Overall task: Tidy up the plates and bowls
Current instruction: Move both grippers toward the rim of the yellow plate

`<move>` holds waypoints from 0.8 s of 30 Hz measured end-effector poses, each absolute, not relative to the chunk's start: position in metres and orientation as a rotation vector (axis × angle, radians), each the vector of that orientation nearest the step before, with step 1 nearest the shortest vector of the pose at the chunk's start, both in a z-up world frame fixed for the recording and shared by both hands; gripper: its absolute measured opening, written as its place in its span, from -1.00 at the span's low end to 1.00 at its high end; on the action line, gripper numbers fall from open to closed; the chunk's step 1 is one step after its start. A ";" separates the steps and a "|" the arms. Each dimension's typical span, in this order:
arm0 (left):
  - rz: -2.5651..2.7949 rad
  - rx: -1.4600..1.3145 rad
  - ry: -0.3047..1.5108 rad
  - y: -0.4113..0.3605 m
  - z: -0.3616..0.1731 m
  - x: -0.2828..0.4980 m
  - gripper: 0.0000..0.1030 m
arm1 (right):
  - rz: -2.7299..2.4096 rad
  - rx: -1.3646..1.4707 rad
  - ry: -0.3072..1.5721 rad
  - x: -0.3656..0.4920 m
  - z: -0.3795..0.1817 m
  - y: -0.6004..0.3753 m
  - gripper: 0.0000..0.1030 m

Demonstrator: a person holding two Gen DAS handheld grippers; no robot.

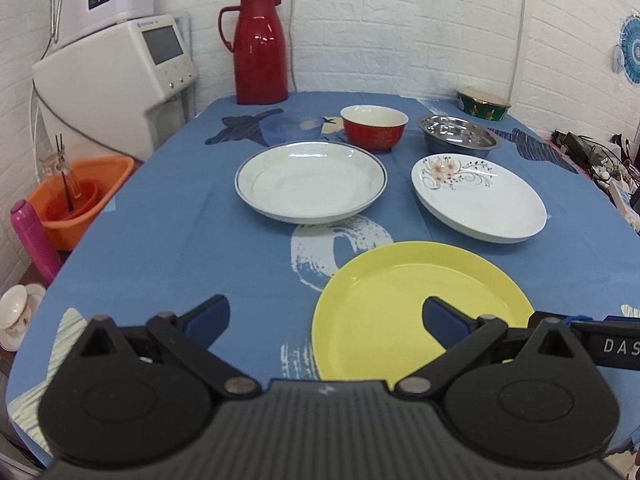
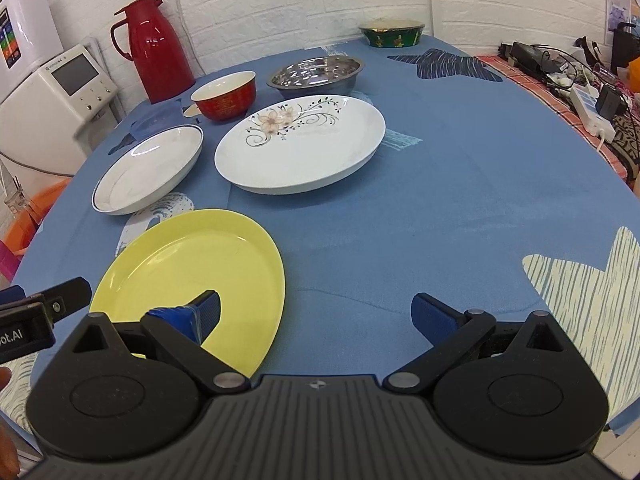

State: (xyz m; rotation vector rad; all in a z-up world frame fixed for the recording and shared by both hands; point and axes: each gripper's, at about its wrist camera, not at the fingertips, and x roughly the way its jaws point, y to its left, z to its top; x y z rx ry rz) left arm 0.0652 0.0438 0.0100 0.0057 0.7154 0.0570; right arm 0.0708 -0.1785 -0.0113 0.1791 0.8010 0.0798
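Count on the blue-clothed desk: three plates, namely one plain yellow round plate, one white plate with a blue rim line, one white floral-print plate. Three bowls: one red ceramic bowl, one stainless steel bowl, one green patterned bowl. One red thermos jug.

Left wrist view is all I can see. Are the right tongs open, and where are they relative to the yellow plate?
Observer: The right tongs are open. One finger hangs over the yellow plate, the other over bare cloth beside it.
Operator: What lies to the right of the flowered plate?
Observer: Past the flowered plate there is only blue tablecloth up to the table edge. Beyond that, a white power adapter lies on a checked cloth.
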 end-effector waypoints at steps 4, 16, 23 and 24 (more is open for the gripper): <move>0.055 0.002 0.719 0.042 0.010 0.075 0.98 | 0.081 0.169 0.814 0.078 -0.012 -0.179 0.74; 0.013 0.046 0.797 0.046 -0.009 0.089 0.98 | 0.116 0.127 0.873 0.093 -0.027 -0.173 0.74; -0.019 -0.014 0.850 0.055 -0.030 0.100 0.98 | 0.119 -0.004 0.870 0.102 -0.035 -0.152 0.75; -0.015 -0.012 0.858 0.056 -0.032 0.102 0.98 | 0.123 -0.008 0.865 0.102 -0.035 -0.150 0.74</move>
